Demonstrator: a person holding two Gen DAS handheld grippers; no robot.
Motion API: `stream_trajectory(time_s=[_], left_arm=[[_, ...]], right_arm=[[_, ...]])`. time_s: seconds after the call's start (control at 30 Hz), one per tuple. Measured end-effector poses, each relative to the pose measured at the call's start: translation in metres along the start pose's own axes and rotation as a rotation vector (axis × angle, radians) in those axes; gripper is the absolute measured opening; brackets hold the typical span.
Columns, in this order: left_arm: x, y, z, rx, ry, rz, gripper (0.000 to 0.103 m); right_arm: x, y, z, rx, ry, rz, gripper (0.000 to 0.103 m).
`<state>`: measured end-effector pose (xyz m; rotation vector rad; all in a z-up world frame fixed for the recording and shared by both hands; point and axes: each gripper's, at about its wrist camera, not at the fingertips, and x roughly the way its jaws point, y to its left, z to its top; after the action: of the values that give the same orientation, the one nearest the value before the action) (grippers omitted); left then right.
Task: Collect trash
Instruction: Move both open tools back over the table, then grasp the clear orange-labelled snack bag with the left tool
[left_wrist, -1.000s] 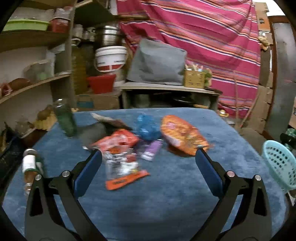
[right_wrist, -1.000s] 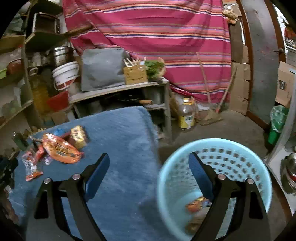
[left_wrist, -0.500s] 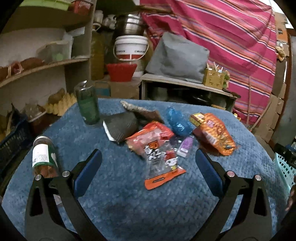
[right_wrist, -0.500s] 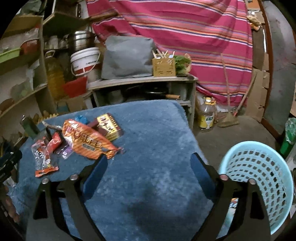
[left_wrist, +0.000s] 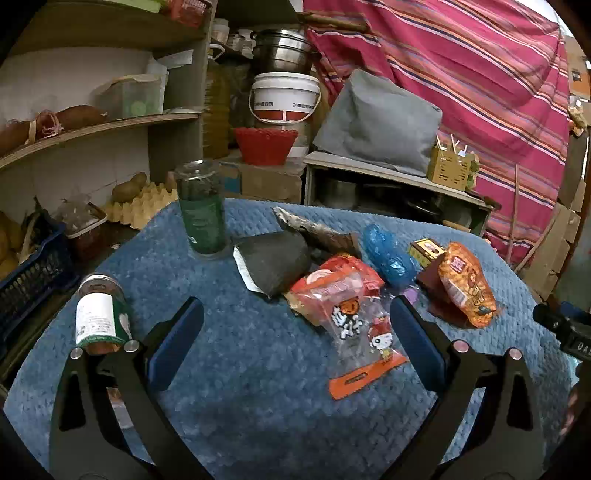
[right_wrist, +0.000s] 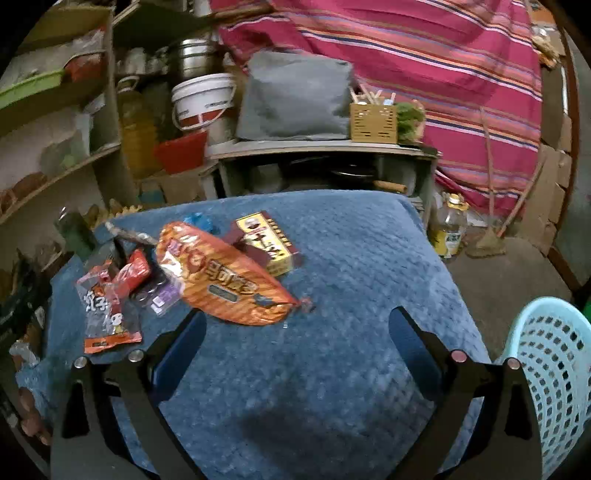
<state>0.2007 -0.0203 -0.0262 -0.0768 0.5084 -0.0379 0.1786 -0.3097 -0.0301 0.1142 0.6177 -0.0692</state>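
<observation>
Left gripper (left_wrist: 295, 328) spread wide, empty, over blue cloth-covered table (left_wrist: 258, 424). Clear cartoon-print wrapper (left_wrist: 364, 345) lay just inside its right finger, touching red packet (left_wrist: 332, 288); dark pouch (left_wrist: 277, 260) beside. Right gripper (right_wrist: 297, 334) likewise wide, empty; orange snack bag (right_wrist: 221, 275) ahead, turquoise basket (right_wrist: 554, 369) at right, off table edge.

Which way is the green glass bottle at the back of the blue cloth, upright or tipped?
Upright. The green bottle stands on its base on the blue cloth; the white-labelled jar nearer the left gripper stands too.
</observation>
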Motion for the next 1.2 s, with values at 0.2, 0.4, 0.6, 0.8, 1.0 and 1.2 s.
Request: stream_trajectory(time_s=[0.2,0.4,0.6,0.8,1.0,1.2], left_arm=[[0.003,0.004,0.005,0.028,0.001,0.018,0.097],[0.004,0.005,0.007,0.018,0.006,0.003,0.097],[0.007,0.002,0.006,0.020,0.008,0.013,0.098],[0.010,-0.008,-0.001,0.079,0.016,0.032,0.098],[0.022,-0.006,-0.005,0.085,0.069,-0.007,0.098],[0.041,-0.010,-0.005,0.076,0.111,-0.011,0.098]], right_arm=[[0.005,0.016,0.013,-0.059,0.011,0.005,0.097],[0.004,0.025,0.022,-0.077,-0.039,-0.036,0.098],[0.019,0.026,0.013,-0.094,-0.004,-0.066,0.098],[0.021,0.024,0.011,-0.069,-0.023,-0.062,0.098],[0.014,0.022,0.014,-0.102,-0.126,-0.122,0.099],[0.035,0.012,0.017,-0.114,0.003,-0.170,0.099]])
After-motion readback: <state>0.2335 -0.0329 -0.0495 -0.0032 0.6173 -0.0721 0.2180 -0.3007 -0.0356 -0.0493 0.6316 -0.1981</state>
